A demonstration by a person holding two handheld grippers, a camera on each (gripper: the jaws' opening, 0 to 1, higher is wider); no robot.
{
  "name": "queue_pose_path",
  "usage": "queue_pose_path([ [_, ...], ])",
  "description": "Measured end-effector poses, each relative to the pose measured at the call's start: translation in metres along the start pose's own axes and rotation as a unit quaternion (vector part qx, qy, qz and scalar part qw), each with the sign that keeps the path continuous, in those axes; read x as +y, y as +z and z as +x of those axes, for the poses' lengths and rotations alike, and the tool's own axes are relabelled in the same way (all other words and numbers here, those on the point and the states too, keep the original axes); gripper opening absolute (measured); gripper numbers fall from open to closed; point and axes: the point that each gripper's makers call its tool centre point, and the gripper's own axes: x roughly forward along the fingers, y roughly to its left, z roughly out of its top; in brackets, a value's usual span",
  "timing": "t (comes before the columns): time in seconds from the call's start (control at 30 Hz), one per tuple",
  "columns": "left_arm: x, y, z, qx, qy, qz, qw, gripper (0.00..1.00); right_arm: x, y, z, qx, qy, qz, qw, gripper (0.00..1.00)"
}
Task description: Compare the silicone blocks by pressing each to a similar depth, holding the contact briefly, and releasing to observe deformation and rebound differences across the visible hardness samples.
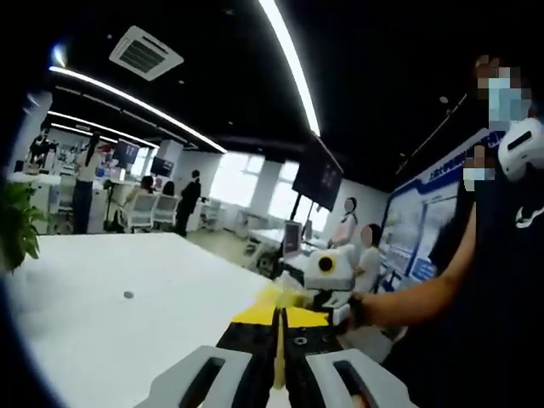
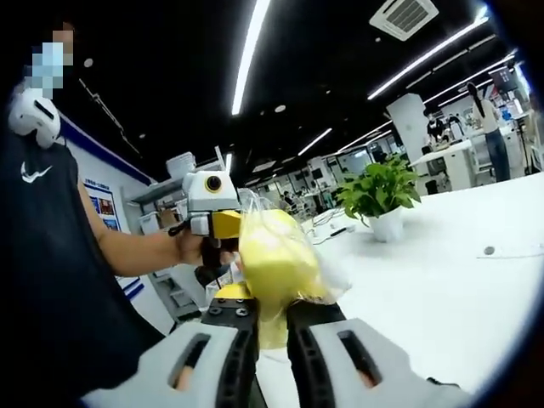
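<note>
Yellow block (image 2: 274, 259) in clear plastic wrap sits pinched in my R gripper (image 2: 270, 327), jaws closed narrow on it, held up over the white table (image 2: 442, 280). L gripper (image 2: 212, 217) shows beyond it in R view, touching the block's far side, person's hand (image 2: 189, 246) on its grip. In L view my L gripper (image 1: 278, 357) jaws are nearly together w/ a thin yellow edge (image 1: 278, 361) between them; I see yellow at the tips, R gripper (image 1: 327, 276) just past it. Plant (image 2: 378, 191) in white pot on table further back.
</note>
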Motion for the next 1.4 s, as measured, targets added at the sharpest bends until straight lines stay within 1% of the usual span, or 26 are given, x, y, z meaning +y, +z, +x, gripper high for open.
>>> queue_pose_path([
  [0.07, 0.000, -0.001, -0.001, -0.002, 0.000, 0.000, 1.0000, 0.00, 0.002, -0.001, 0.001, 0.007, 0.005, 0.005, 0.9999, 0.05],
  [0.17, 0.000, -0.002, -0.001, -0.002, 0.003, -0.018, 0.9998, 0.00, 0.005, -0.001, 0.003, 0.018, 0.010, 0.005, 0.9998, 0.04],
  [0.2, 0.000, -0.002, -0.001, -0.002, 0.003, -0.018, 0.9998, 0.00, 0.006, -0.001, 0.003, 0.020, 0.012, 0.004, 0.9997, 0.04],
  [0.27, 0.001, -0.001, -0.002, -0.008, 0.009, 0.007, 0.9999, 0.00, 0.005, 0.000, 0.004, 0.023, 0.015, 0.005, 0.9996, 0.04],
  [0.37, 0.001, -0.003, -0.005, -0.002, 0.012, -0.015, 0.9998, 0.00, 0.006, -0.002, 0.006, 0.030, 0.018, 0.005, 0.9994, 0.04],
  [0.4, 0.002, -0.003, -0.006, 0.000, 0.018, -0.007, 0.9998, 0.00, 0.007, -0.003, 0.006, 0.035, 0.016, 0.011, 0.9992, 0.04],
  [0.47, -0.001, -0.003, -0.005, -0.003, 0.021, -0.001, 0.9998, 0.00, 0.009, -0.002, 0.006, 0.035, 0.013, 0.014, 0.9992, 0.05],
  [0.53, -0.001, -0.002, -0.004, -0.008, 0.025, 0.004, 0.9996, 0.00, 0.008, -0.001, 0.005, 0.025, 0.011, -0.006, 0.9996, 0.06],
  [0.63, 0.000, -0.003, -0.002, -0.007, 0.026, -0.004, 0.9996, 0.00, 0.007, -0.002, 0.004, 0.028, 0.008, 0.001, 0.9996, 0.07],
  [0.67, 0.001, -0.003, -0.002, -0.007, 0.027, 0.000, 0.9996, 0.00, 0.007, -0.002, 0.003, 0.029, 0.007, 0.005, 0.9996, 0.07],
  [0.7, 0.002, -0.004, -0.002, -0.006, 0.032, 0.016, 0.9994, 0.00, 0.006, -0.003, 0.003, 0.029, 0.005, 0.011, 0.9995, 0.07],
  [0.73, 0.001, -0.005, -0.002, -0.005, 0.032, 0.018, 0.9993, 0.00, 0.006, -0.004, 0.003, 0.030, 0.004, 0.008, 0.9995, 0.06],
  [0.77, 0.000, -0.008, -0.001, 0.006, 0.034, 0.018, 0.9993, 0.00, 0.006, -0.007, 0.002, 0.036, 0.003, 0.000, 0.9993, 0.06],
  [0.83, 0.001, -0.011, -0.001, 0.010, 0.034, 0.033, 0.9988, 0.00, 0.005, -0.008, 0.002, 0.040, 0.000, -0.004, 0.9992, 0.05],
  [0.87, 0.001, -0.011, 0.000, 0.008, 0.035, 0.032, 0.9988, 0.00, 0.005, -0.009, 0.001, 0.042, 0.000, -0.001, 0.9991, 0.04],
  [0.9, 0.003, -0.011, 0.001, 0.006, 0.044, 0.030, 0.9986, 0.01, 0.005, -0.008, 0.001, 0.041, -0.001, 0.000, 0.9991, 0.04],
  [1.07, 0.002, -0.008, -0.002, 0.003, 0.046, 0.031, 0.9985, 0.00, 0.005, -0.006, 0.004, 0.037, 0.006, -0.002, 0.9993, 0.03],
  [1.13, 0.005, -0.008, -0.007, 0.001, 0.049, 0.010, 0.9987, 0.00, 0.005, -0.007, 0.008, 0.040, 0.008, 0.000, 0.9992, 0.03],
  [1.17, 0.005, -0.006, -0.008, -0.006, 0.046, -0.015, 0.9988, 0.00, 0.008, -0.006, 0.010, 0.039, 0.015, 0.022, 0.9989, 0.03],
  [1.23, 0.004, -0.002, -0.011, -0.013, 0.037, -0.011, 0.9992, 0.00, 0.011, -0.002, 0.012, 0.030, 0.023, 0.023, 0.9990, 0.03],
  [1.3, 0.005, -0.003, -0.011, -0.010, 0.042, -0.013, 0.9990, 0.00, 0.011, -0.002, 0.014, 0.038, 0.022, 0.026, 0.9987, 0.03],
  [1.33, 0.006, -0.005, -0.011, -0.007, 0.047, 0.000, 0.9989, 0.00, 0.010, -0.004, 0.014, 0.047, 0.021, 0.022, 0.9984, 0.03],
  [1.37, 0.007, -0.006, -0.010, -0.009, 0.050, 0.013, 0.9986, 0.00, 0.008, -0.004, 0.013, 0.048, 0.020, 0.022, 0.9984, 0.03],
  [1.4, 0.007, -0.006, -0.010, -0.013, 0.050, 0.011, 0.9986, 0.00, 0.007, -0.004, 0.013, 0.049, 0.020, 0.023, 0.9983, 0.03],
])
